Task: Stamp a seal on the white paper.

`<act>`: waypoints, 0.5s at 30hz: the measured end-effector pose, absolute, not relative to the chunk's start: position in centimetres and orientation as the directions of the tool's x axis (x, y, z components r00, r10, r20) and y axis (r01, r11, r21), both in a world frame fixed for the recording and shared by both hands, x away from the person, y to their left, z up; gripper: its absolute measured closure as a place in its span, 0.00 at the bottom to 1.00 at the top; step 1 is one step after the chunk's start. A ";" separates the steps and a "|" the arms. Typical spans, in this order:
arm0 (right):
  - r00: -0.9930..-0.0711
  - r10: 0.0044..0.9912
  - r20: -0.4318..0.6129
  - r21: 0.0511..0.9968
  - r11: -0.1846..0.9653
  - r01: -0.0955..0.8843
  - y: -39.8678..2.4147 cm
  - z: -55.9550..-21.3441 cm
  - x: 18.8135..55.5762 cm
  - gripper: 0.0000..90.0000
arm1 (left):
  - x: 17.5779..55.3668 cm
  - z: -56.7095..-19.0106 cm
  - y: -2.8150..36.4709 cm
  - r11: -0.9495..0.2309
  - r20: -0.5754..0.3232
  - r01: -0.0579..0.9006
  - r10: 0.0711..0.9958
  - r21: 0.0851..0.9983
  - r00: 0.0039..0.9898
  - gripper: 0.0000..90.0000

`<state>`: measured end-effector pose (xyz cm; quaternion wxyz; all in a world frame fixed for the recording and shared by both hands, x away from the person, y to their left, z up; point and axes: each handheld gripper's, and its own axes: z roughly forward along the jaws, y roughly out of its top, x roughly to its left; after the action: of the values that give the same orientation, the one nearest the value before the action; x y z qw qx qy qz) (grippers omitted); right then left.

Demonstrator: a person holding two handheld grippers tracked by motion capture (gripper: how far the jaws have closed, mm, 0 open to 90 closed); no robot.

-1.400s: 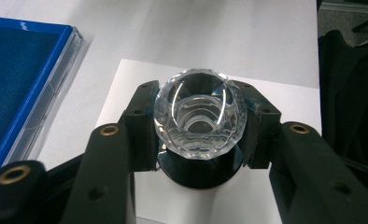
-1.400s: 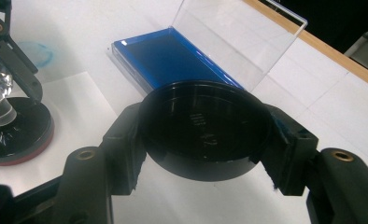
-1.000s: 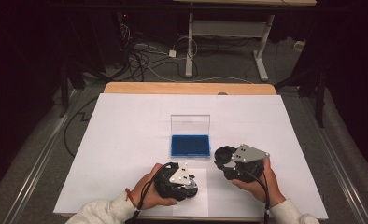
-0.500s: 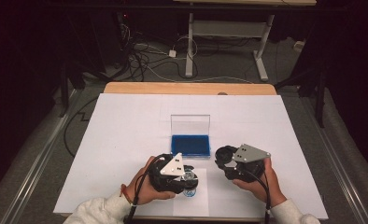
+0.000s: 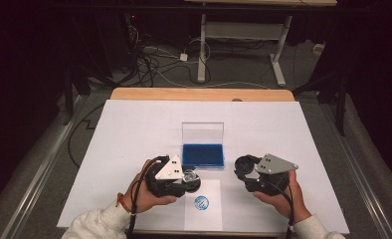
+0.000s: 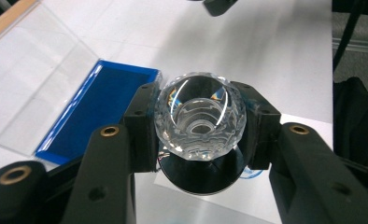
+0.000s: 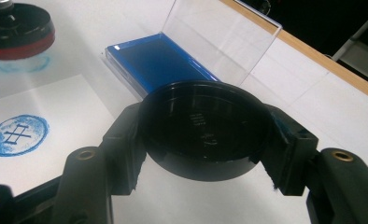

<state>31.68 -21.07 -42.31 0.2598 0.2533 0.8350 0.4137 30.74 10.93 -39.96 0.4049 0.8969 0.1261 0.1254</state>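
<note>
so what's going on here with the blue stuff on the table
A person is stamping with two hand-held grippers. The left gripper is shut on a stamp by its clear faceted knob and holds it just above a sheet of paper that bears a round blue print. The right gripper is shut on a round black cap. An open blue ink pad sits between them.

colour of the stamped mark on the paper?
Blue: the round stamped mark has a cross-like figure inside a ring. Clearest in the right gripper view.
</note>
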 end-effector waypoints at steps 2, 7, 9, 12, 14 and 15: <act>-0.735 0.639 -0.228 0.823 0.530 0.205 -21.3 -42.3 31.5 0.43 | 30.9 -39.9 11.4 -0.639 0.128 0.134 0.347 0.758 0.929 0.60; -0.732 0.644 -0.222 0.825 0.524 0.211 -21.7 -42.3 31.3 0.43 | 31.2 -40.1 12.7 -0.634 0.135 0.157 0.387 0.757 0.912 0.60; -0.732 0.646 -0.219 0.826 0.522 0.213 -21.8 -42.3 31.2 0.43 | 31.3 -40.1 13.3 -0.628 0.133 0.166 0.400 0.760 0.907 0.60; -0.731 0.645 -0.223 0.824 0.525 0.212 -21.9 -42.3 31.1 0.43 | 31.3 -40.2 14.0 -0.624 0.157 0.160 0.422 0.765 0.893 0.60; -0.729 0.647 -0.223 0.824 0.525 0.213 -22.0 -42.3 31.0 0.43 | 31.2 -40.1 14.5 -0.619 0.165 0.159 0.433 0.769 0.886 0.60; -0.727 0.650 -0.220 0.825 0.522 0.216 -22.1 -42.3 30.9 0.43 | 31.2 -40.2 14.7 -0.616 0.162 0.163 0.437 0.771 0.885 0.60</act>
<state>30.90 -22.08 -42.31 0.2620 0.2602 0.8319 0.4142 31.23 14.69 -40.17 0.4039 0.8827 0.1700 0.1696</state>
